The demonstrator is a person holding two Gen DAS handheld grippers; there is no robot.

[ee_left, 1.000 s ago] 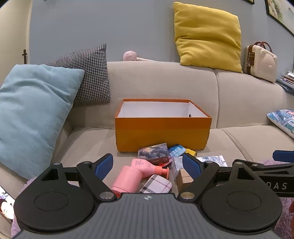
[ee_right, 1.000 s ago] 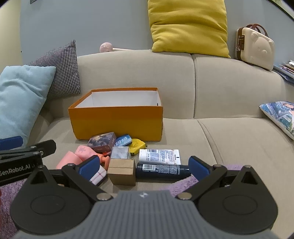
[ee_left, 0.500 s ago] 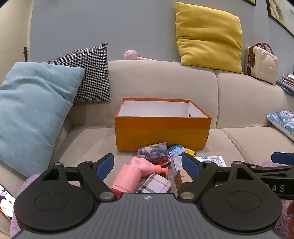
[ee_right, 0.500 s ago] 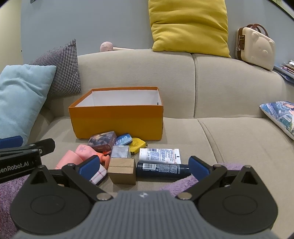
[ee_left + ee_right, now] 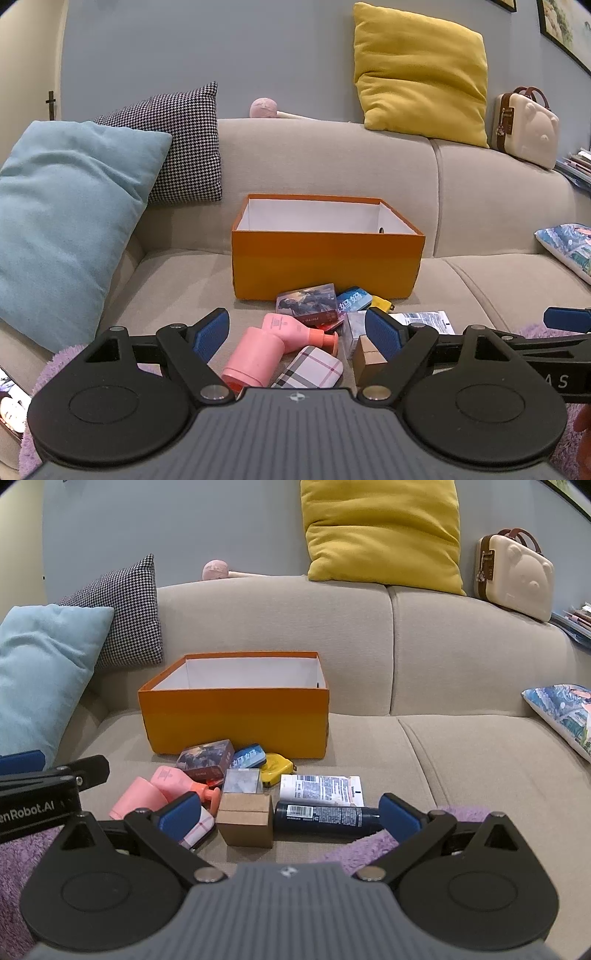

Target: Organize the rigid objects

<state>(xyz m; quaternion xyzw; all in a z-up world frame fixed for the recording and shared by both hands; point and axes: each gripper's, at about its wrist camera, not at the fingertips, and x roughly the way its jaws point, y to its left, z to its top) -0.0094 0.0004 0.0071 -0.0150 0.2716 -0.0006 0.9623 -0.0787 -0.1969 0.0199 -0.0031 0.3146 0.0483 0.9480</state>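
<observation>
An empty orange box (image 5: 325,262) (image 5: 236,720) stands open on the beige sofa seat. In front of it lies a pile: a pink massage gun (image 5: 269,347) (image 5: 159,794), a plaid case (image 5: 310,371), a brown cardboard box (image 5: 245,819) (image 5: 365,360), a dark blue tube (image 5: 325,818), a white packet (image 5: 321,788), a card box (image 5: 306,304) (image 5: 205,762), a blue tin (image 5: 249,756) and a yellow tape measure (image 5: 275,768). My left gripper (image 5: 297,334) is open and empty just before the pile. My right gripper (image 5: 290,816) is open and empty, beside it.
A light blue cushion (image 5: 70,218) and a houndstooth cushion (image 5: 181,147) lean at the left. A yellow cushion (image 5: 417,70) and a cream bear case (image 5: 524,129) sit on the sofa back. A patterned cushion (image 5: 565,712) lies at the right. A purple fluffy throw (image 5: 369,845) covers the near edge.
The left wrist view has shifted slightly, with the box and pile sliding a little up and left in it. The right gripper has barely moved. Both grippers stay open.
</observation>
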